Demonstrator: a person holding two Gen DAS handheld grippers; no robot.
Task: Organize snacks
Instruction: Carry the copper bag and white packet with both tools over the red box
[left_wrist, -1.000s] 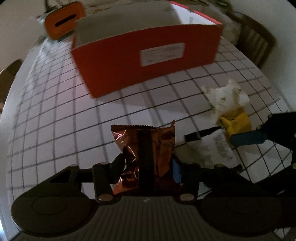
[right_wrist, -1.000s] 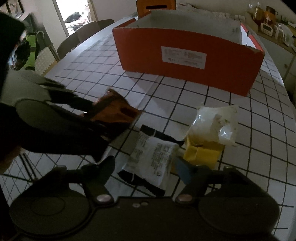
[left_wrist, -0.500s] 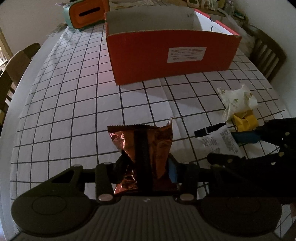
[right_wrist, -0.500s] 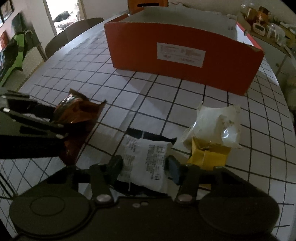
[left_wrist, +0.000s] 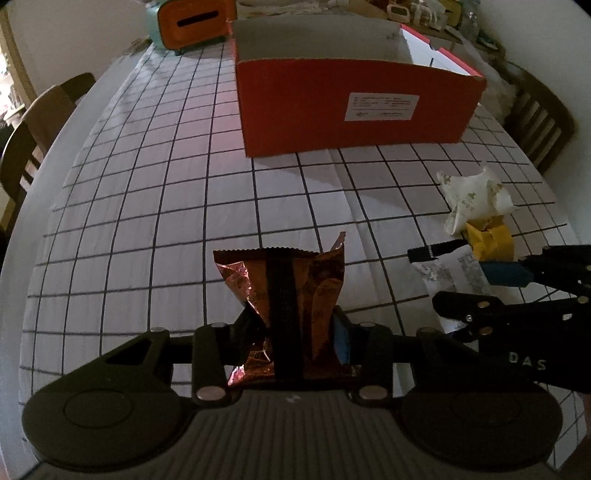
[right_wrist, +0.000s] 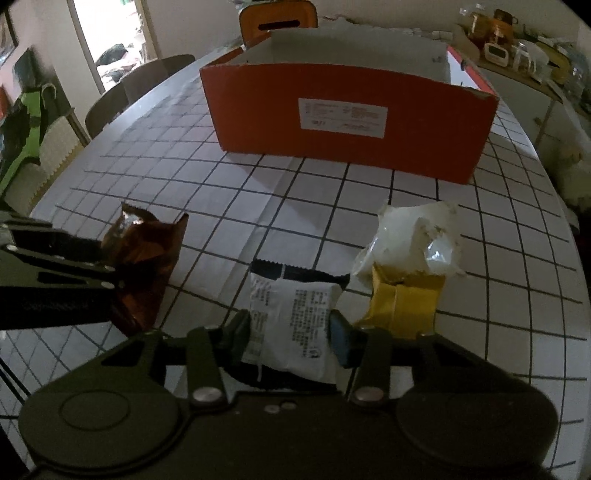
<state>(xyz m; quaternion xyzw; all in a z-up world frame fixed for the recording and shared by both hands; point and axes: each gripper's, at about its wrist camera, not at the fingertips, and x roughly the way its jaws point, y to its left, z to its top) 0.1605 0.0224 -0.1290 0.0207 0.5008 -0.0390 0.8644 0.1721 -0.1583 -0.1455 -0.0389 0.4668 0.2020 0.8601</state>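
Grid-clothed table (left_wrist: 155, 206): orange box (left_wrist: 354, 107), snacks.

Open box (right_wrist: 347, 118) at the back of the bench (right_wrist: 517, 229), foil packet (right_wrist: 144, 258) front left, printed packet (right_wrist: 291, 325) beside it, crumpled bag (right_wrist: 410, 236) on small packet (right_wrist: 402, 302) right.

- Worktop w/ white cloth (left_wrist: 147, 206), black grid lines.
- Orange-fronted, teal-bodied slotted box (left_wrist: 192, 22) at far end of worktop.
- Dark wooden chairs: one at left edge (left_wrist: 40, 125), one far right (left_wrist: 539, 114).
- Cluttered side counter w/ jars & small white clock (right_wrist: 496, 51), top right.
- Bright doorway (right_wrist: 107, 40), top left.
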